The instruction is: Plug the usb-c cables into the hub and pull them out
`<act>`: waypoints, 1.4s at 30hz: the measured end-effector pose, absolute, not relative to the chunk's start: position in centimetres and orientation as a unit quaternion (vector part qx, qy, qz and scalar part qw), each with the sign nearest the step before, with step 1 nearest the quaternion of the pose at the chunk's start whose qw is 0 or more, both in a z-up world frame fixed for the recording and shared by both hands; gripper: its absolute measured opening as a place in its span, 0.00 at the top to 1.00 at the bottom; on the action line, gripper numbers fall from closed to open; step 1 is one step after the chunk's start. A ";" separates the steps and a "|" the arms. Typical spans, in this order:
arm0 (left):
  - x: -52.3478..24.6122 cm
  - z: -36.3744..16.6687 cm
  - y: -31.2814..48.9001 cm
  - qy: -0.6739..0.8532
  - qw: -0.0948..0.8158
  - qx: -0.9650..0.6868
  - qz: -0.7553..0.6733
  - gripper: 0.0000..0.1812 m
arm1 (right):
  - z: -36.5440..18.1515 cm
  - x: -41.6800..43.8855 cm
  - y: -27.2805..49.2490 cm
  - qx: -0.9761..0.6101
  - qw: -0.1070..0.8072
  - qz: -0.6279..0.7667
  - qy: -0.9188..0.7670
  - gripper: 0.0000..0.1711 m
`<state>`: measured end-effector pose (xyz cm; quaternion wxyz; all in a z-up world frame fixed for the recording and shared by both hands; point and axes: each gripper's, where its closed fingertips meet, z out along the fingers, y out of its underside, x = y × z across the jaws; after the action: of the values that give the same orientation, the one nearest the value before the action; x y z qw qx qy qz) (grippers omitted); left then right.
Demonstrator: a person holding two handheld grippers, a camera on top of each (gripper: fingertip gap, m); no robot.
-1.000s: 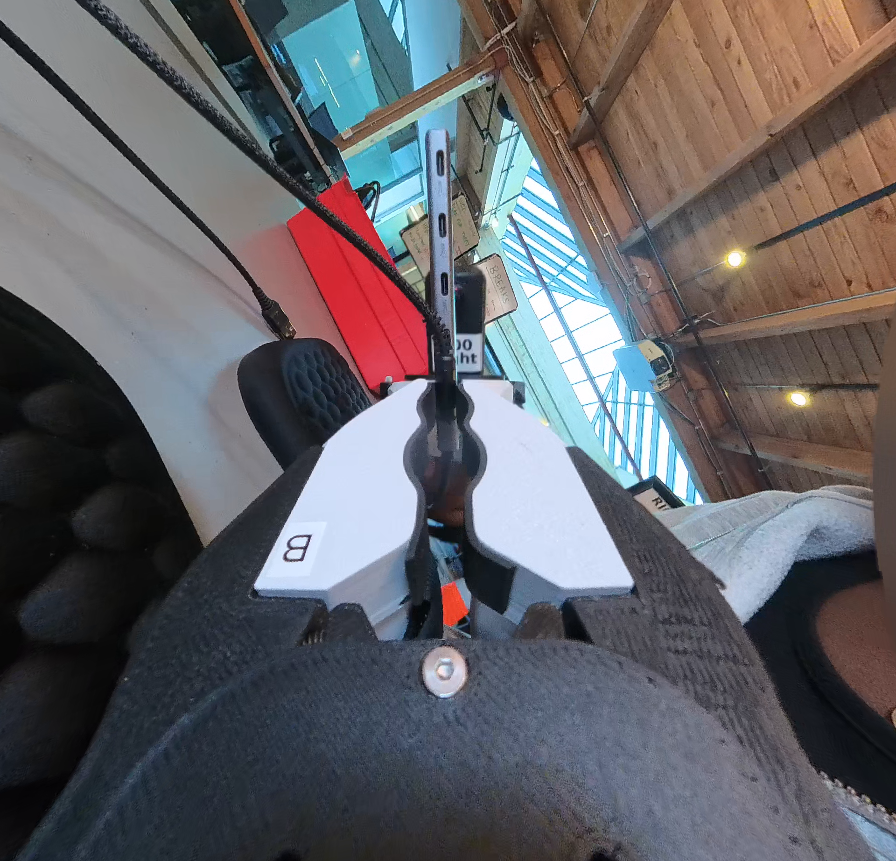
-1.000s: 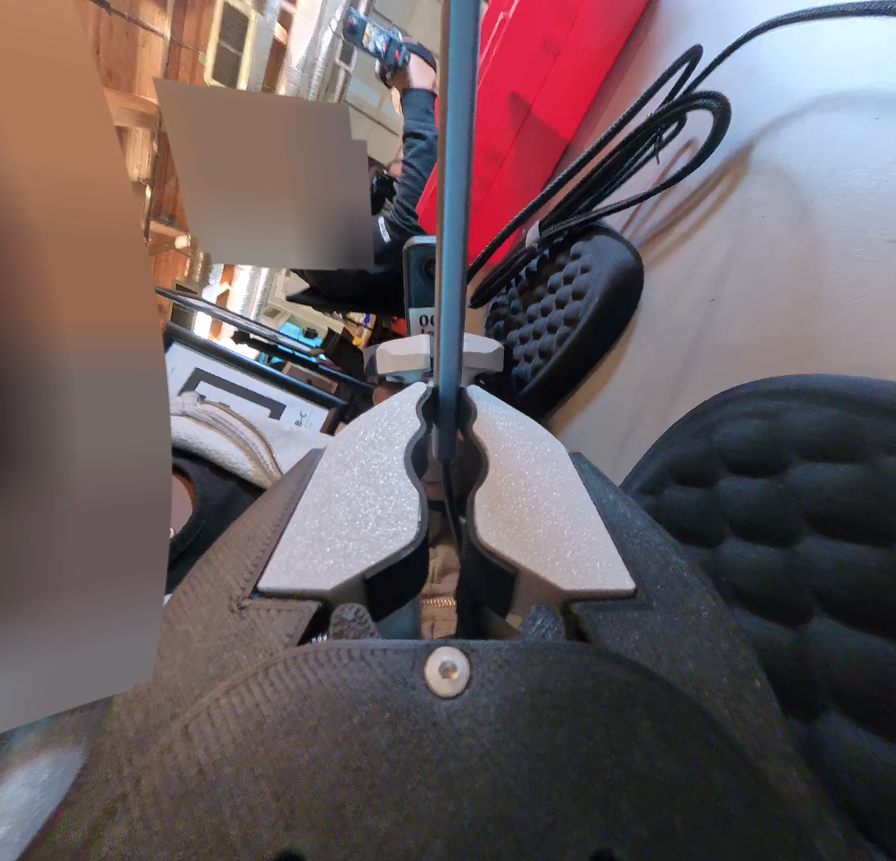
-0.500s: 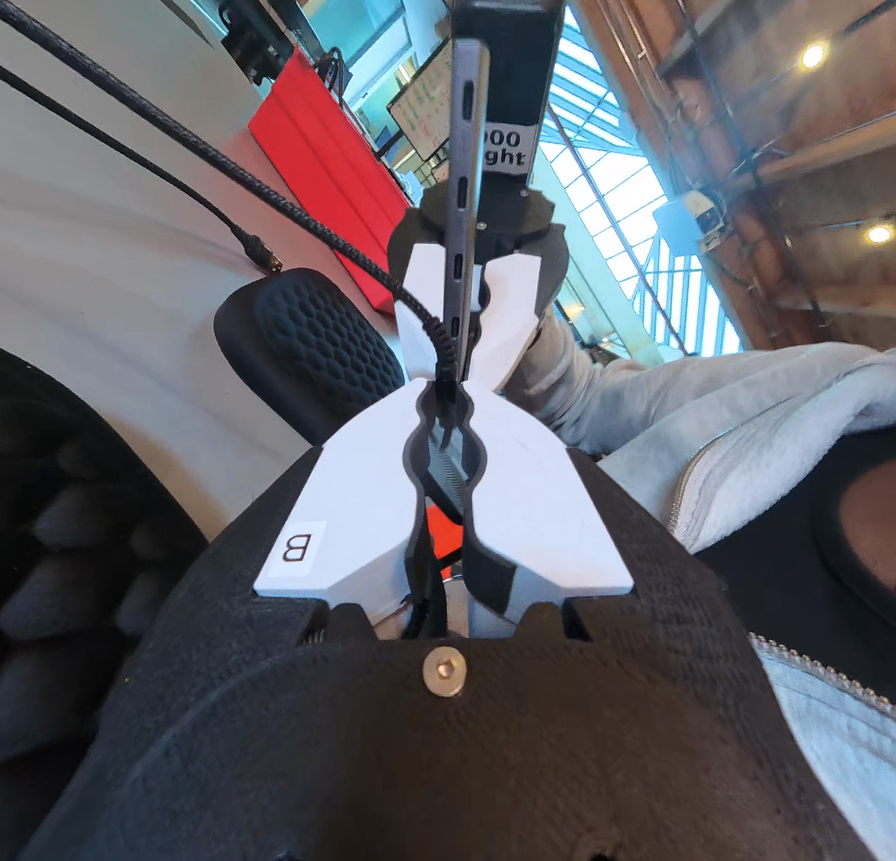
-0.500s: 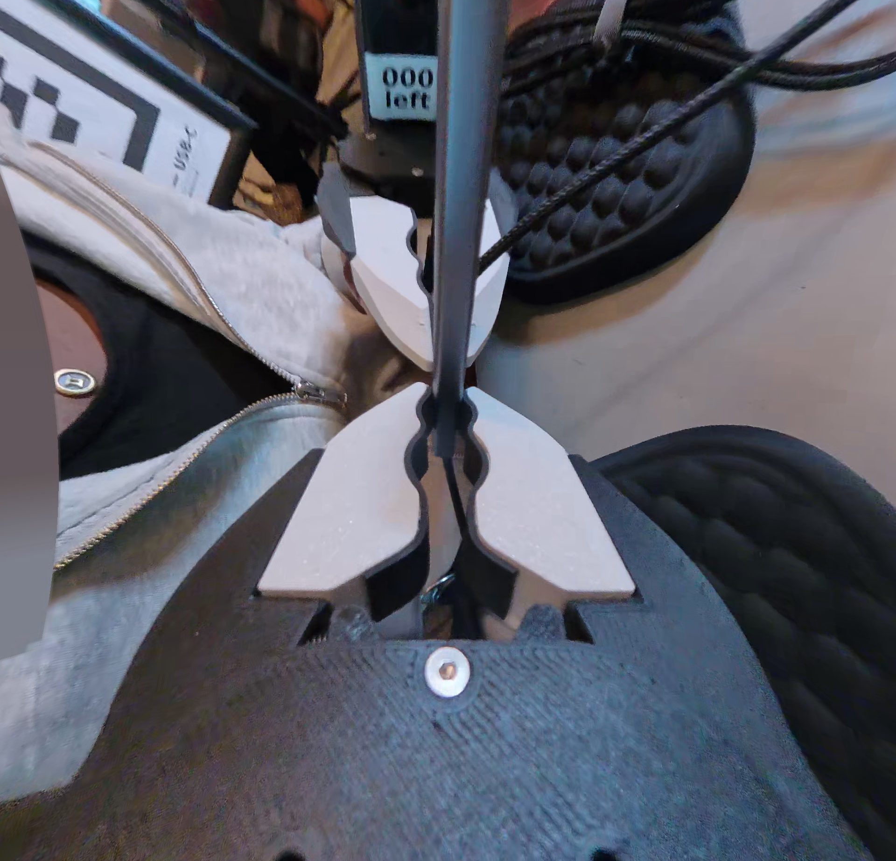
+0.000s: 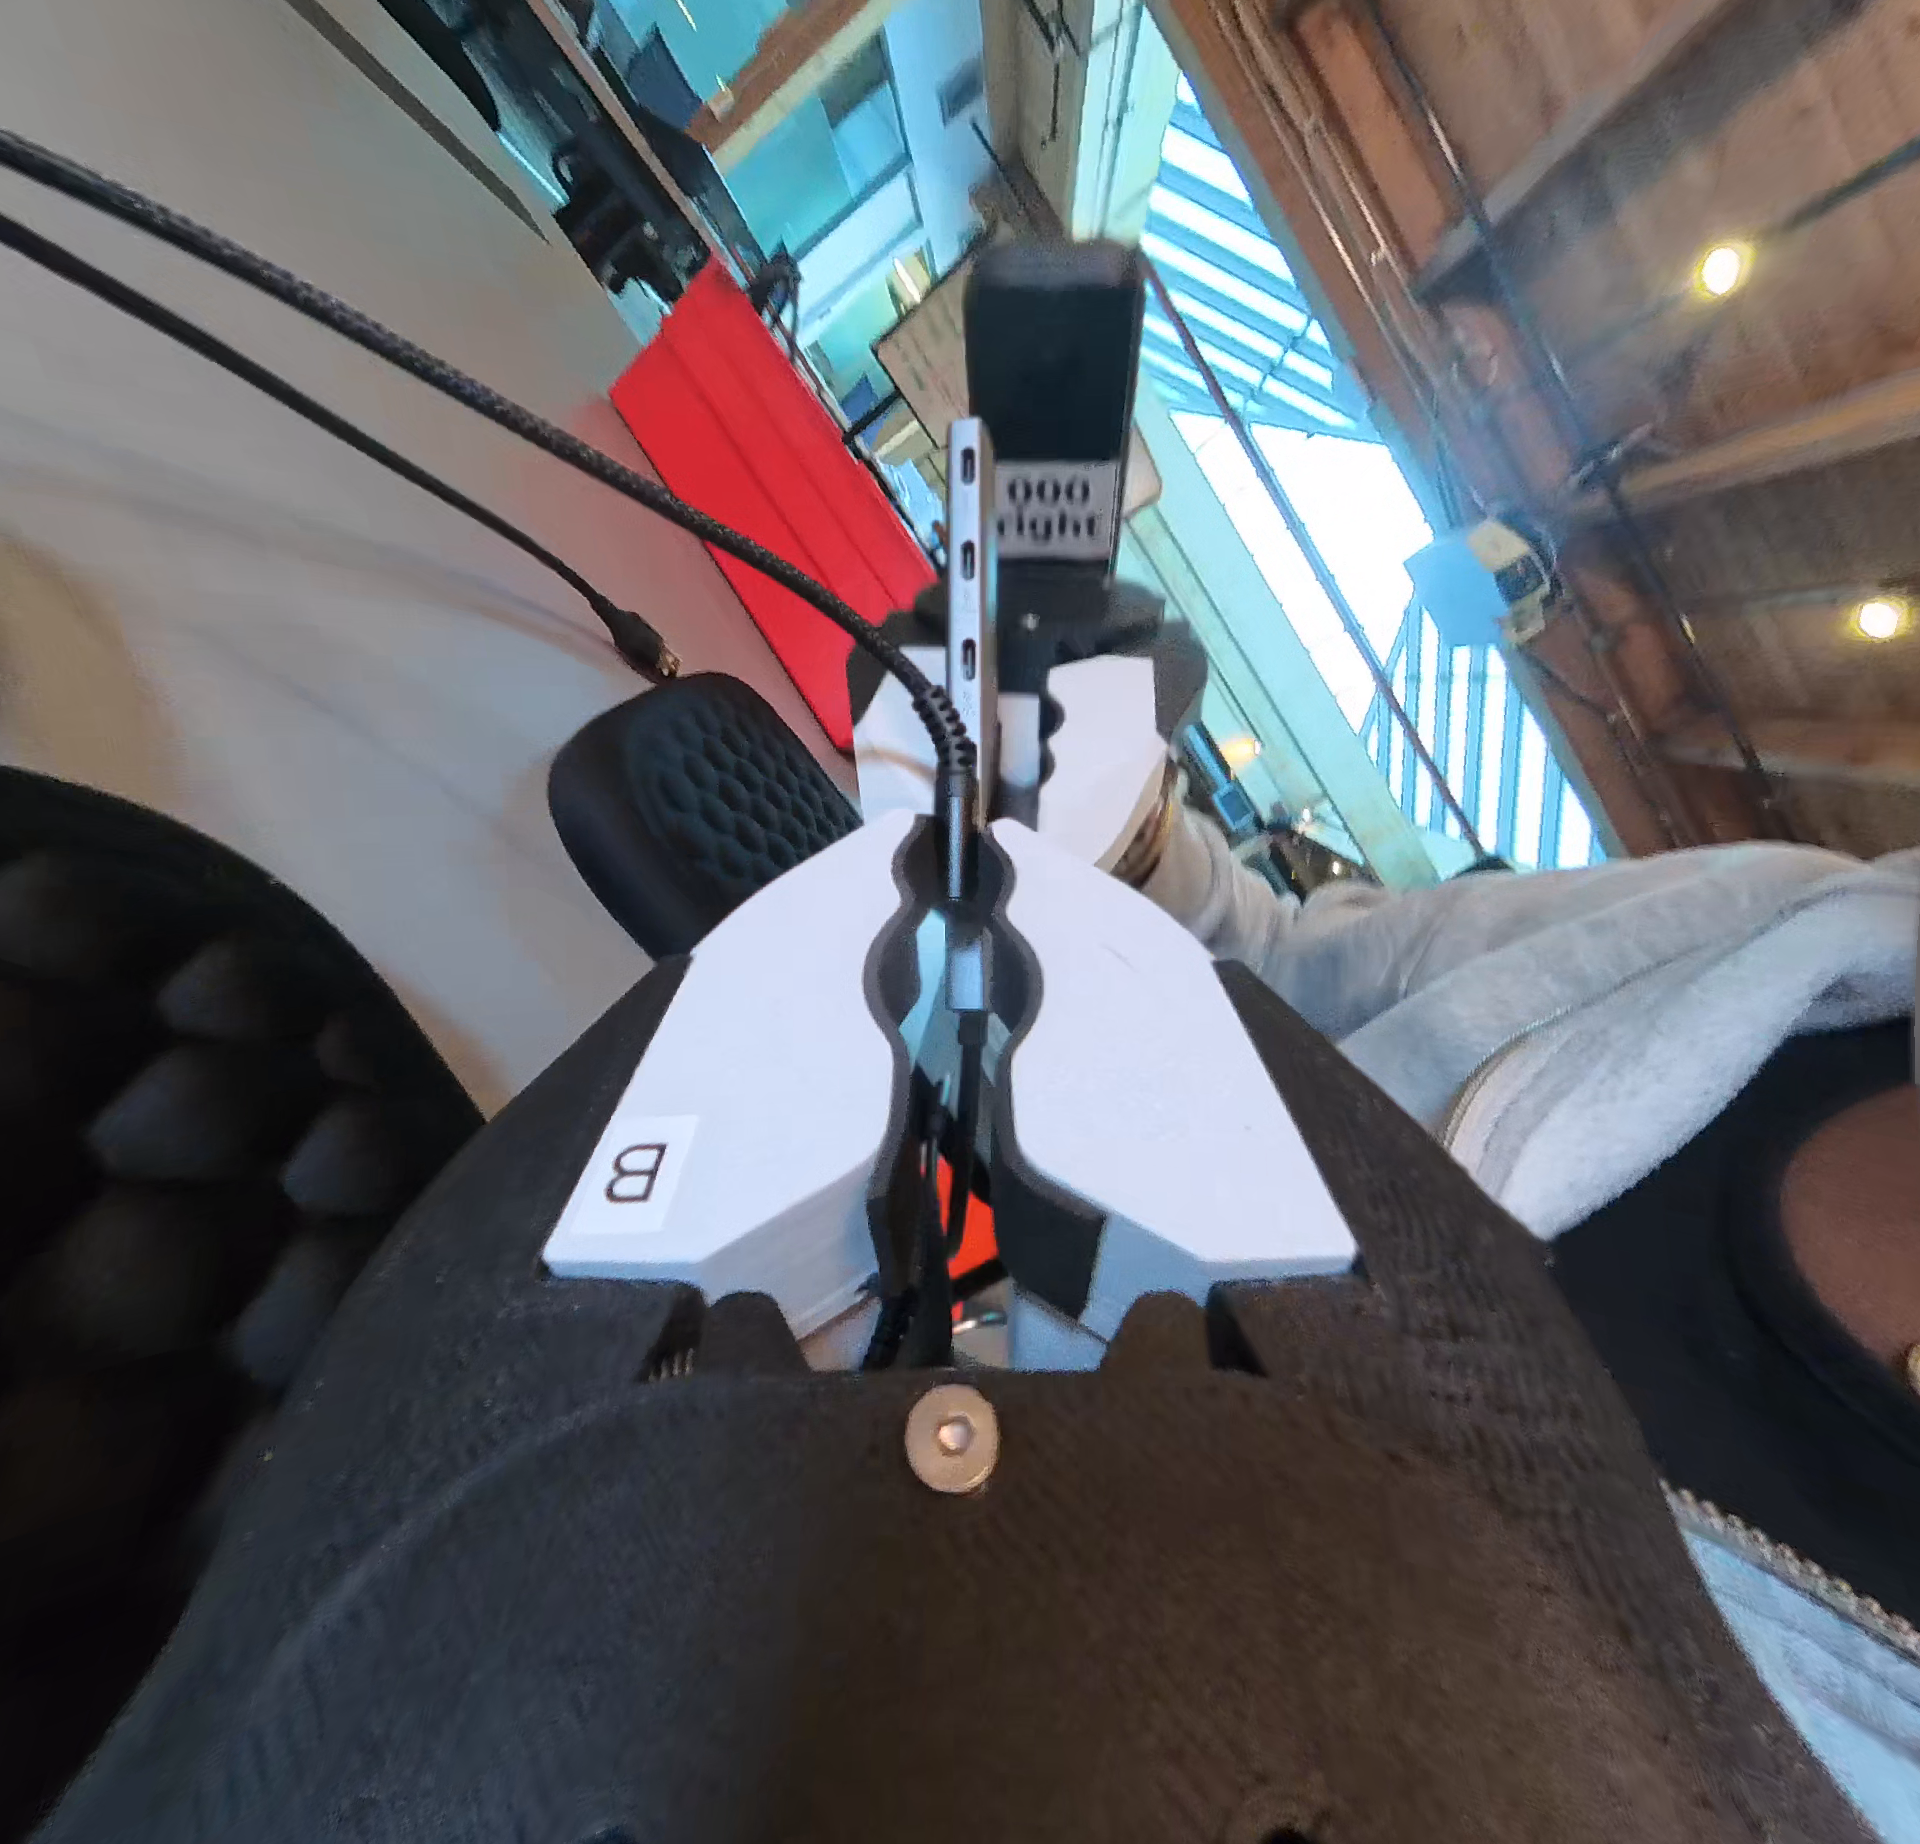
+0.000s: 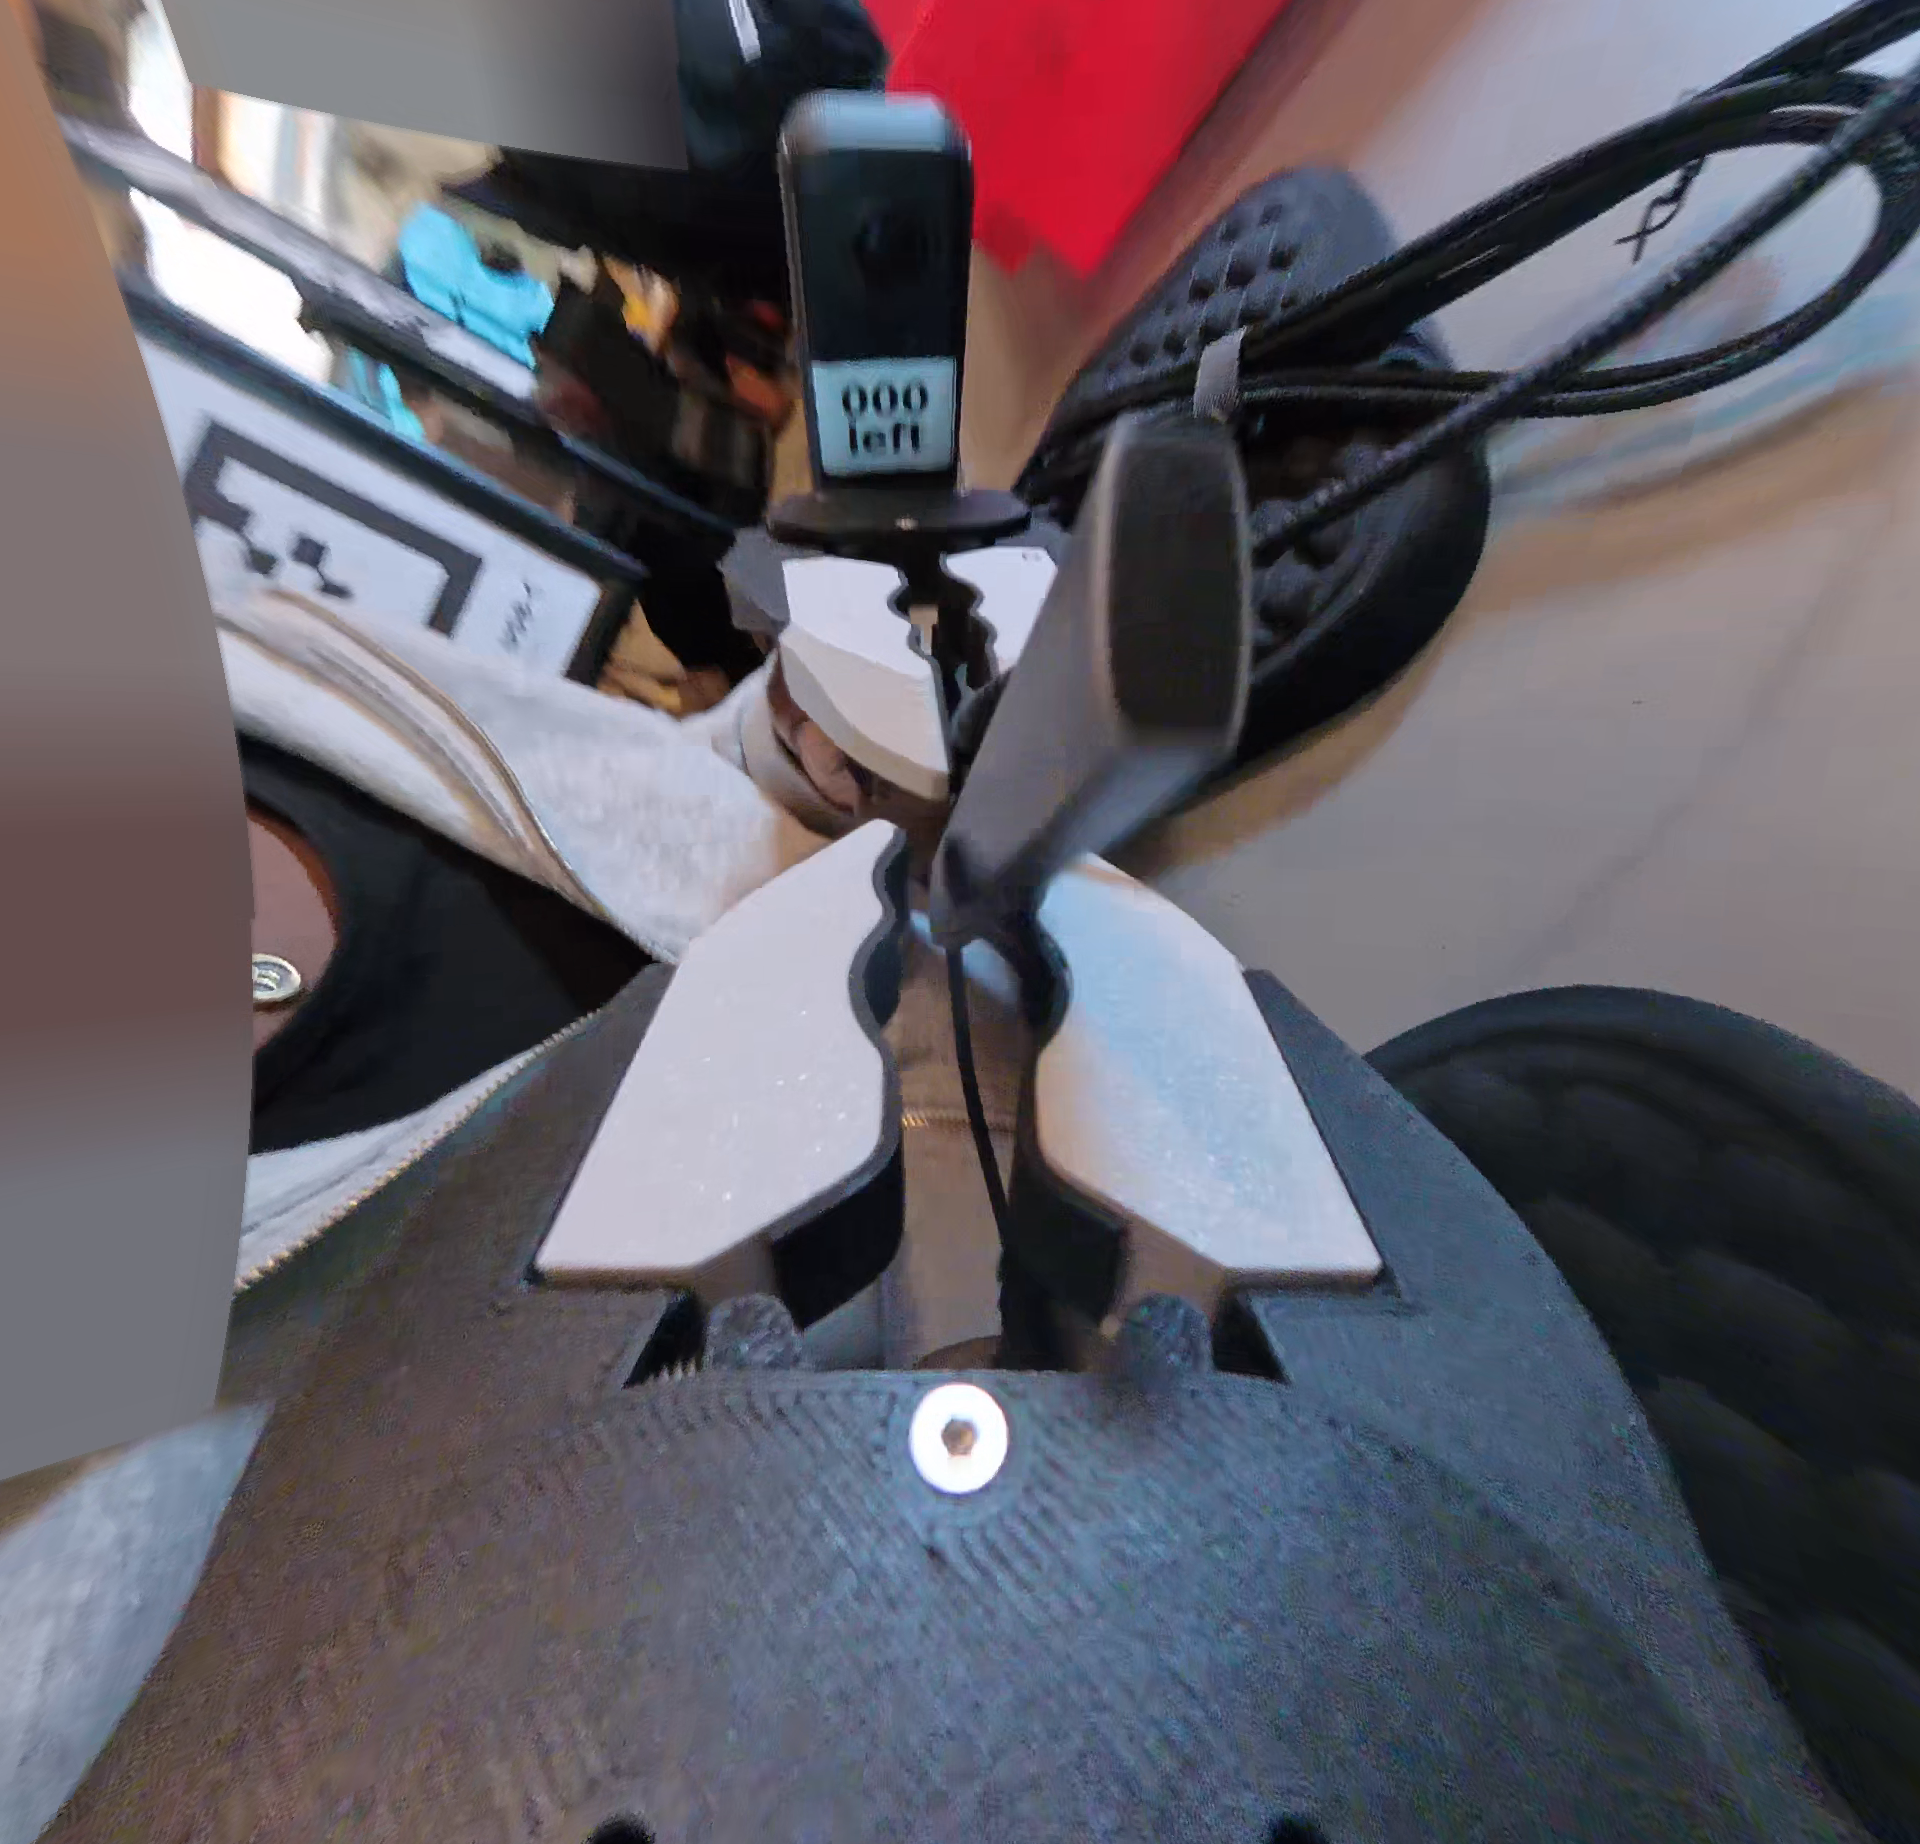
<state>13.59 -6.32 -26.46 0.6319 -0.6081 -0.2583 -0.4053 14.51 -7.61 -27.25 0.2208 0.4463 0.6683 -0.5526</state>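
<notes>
My left gripper [image 5: 956, 859] is shut on the dark plug of a braided black USB-C cable [image 5: 582, 464]. Beyond it my right gripper [image 5: 1013, 745] holds the thin grey hub [image 5: 971, 568] upright, and three ports on its edge show empty. In the right wrist view my right gripper [image 6: 971, 864] pinches the hub's lower end. The hub [image 6: 1081, 693] leans to the right, blurred, with the jaws slightly apart around it. The left gripper [image 6: 940, 714] faces it close by. I cannot tell if the plug touches the hub.
A second cable's loose plug [image 5: 649, 656] lies on the white table [image 5: 260, 547]. Black dimpled pads [image 5: 717, 807] and a red case [image 5: 769, 506] lie behind. A bundle of black cables [image 6: 1558, 340] rests on a pad [image 6: 1351, 568]. A person's grey sleeve [image 5: 1558, 963] is at the right. The tips of both grippers are at nearly the same place.
The hub has drawn back from my left gripper and looks smaller. In the right wrist view it has swung from straight up to leaning right, and the right jaws have spread a little.
</notes>
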 end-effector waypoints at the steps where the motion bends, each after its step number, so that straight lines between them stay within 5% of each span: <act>1: 13.2 -26.5 -6.4 -0.271 0.637 -0.597 -0.406 0.95 | -27.1 14.4 -7.5 0.458 0.219 -0.570 0.646 0.88; 14: 12.0 -25.4 -7.1 -0.319 0.678 -0.512 -0.421 0.95 | -25.9 12.6 -7.4 0.510 0.137 -0.701 0.480 0.95; 24: 15.0 -26.1 -4.8 -0.304 0.656 -0.530 -0.443 0.94 | -24.5 11.6 -6.2 0.492 0.096 -0.667 0.552 0.96; 34: 15.0 -25.6 -5.4 -0.284 0.660 -0.516 -0.466 0.95 | -24.5 12.8 -4.8 0.502 0.144 -0.670 0.528 0.96; 37: 15.2 -25.6 -5.6 -0.275 0.660 -0.526 -0.460 0.95 | -24.8 14.2 -5.1 0.483 0.199 -0.658 0.542 0.86; 42: 15.5 -25.6 -5.8 -0.264 0.658 -0.534 -0.460 0.95 | -25.6 14.9 -5.9 0.471 0.189 -0.641 0.576 0.95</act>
<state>15.53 -5.76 -25.63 0.6585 -0.5338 -0.2636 -0.4604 14.90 -5.87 -25.63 0.1891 0.4715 0.5759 -0.6405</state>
